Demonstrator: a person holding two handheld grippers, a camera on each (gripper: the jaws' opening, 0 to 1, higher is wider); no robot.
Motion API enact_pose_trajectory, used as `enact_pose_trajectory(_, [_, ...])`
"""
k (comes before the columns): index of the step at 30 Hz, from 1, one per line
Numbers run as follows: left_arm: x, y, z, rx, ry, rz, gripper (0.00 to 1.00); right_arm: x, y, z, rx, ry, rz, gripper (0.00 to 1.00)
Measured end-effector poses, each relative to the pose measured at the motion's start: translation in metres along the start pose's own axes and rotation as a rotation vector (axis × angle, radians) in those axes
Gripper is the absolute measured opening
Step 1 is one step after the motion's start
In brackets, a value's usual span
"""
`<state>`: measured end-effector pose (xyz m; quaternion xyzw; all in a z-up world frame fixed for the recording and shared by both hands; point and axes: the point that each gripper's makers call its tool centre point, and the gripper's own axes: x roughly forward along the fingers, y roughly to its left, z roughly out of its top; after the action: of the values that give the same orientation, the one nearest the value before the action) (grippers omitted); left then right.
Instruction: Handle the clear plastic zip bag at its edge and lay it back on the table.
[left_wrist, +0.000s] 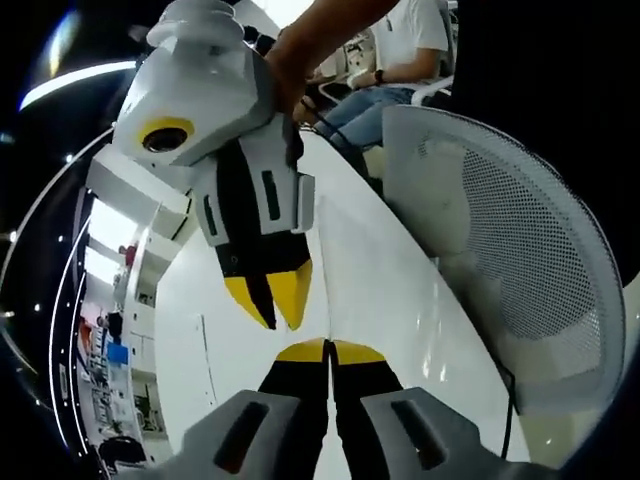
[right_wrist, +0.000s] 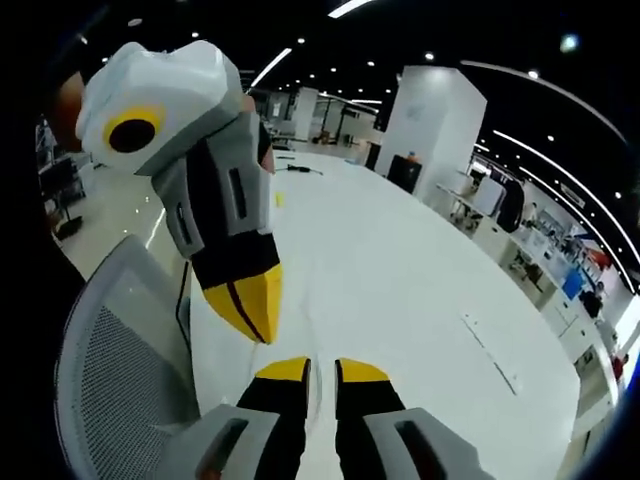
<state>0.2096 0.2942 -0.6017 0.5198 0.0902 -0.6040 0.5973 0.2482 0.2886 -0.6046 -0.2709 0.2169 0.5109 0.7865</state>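
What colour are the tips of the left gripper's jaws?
Yellow on black jaws. The left gripper shows best in the right gripper view, its yellow tips pressed together.

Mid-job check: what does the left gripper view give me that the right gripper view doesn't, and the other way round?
Left gripper view: a seated person beyond the table, and the right gripper coming in from above with its jaws slightly apart.

Right gripper view: a white pillar, ceiling lights and desks far off, plus the left gripper with its jaws shut.

Both: the white table and a mesh chair beside it.
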Motion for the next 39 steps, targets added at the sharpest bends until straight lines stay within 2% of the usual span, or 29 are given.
enact_pose_trajectory(6, [0.003, -0.002, 0.007, 0.022, -0.016, -0.014, 0.0, 0.004, 0.009, -0.004, -0.011, 0.035, 0.039, 0.06])
enact_pose_trajectory(10, [0.003, -0.004, 0.009, 0.038, -0.024, -0.016, 0.0, 0.008, 0.012, -0.01, -0.014, 0.063, 0.058, 0.0])
enact_pose_trajectory(14, [0.005, -0.005, 0.008, 0.027, -0.025, -0.016, 0.0, 0.007, 0.014, -0.011, 0.019, 0.072, 0.07, 0.0])
enact_pose_trajectory(19, [0.003, -0.001, 0.007, -0.057, -0.048, 0.022, 0.0, 0.007, 0.012, -0.009, 0.034, 0.068, 0.064, 0.0])
enact_pose_trajectory(23, [-0.005, 0.006, 0.01, -0.157, -0.107, 0.079, 0.02, 0.008, 0.007, -0.009, 0.059, 0.058, 0.05, 0.0])
enact_pose_trajectory(25, [-0.008, 0.008, 0.008, -0.181, -0.116, 0.101, 0.04, 0.008, 0.005, -0.008, 0.071, 0.048, 0.041, 0.0])
enact_pose_trajectory(36, [-0.027, 0.017, -0.016, -0.476, -0.185, 0.248, 0.17, 0.013, -0.012, -0.005, 0.135, 0.01, -0.023, 0.0])
enact_pose_trajectory(39, [-0.032, 0.016, -0.023, -0.512, -0.184, 0.281, 0.19, 0.015, -0.019, -0.008, 0.158, 0.004, -0.049, 0.0])
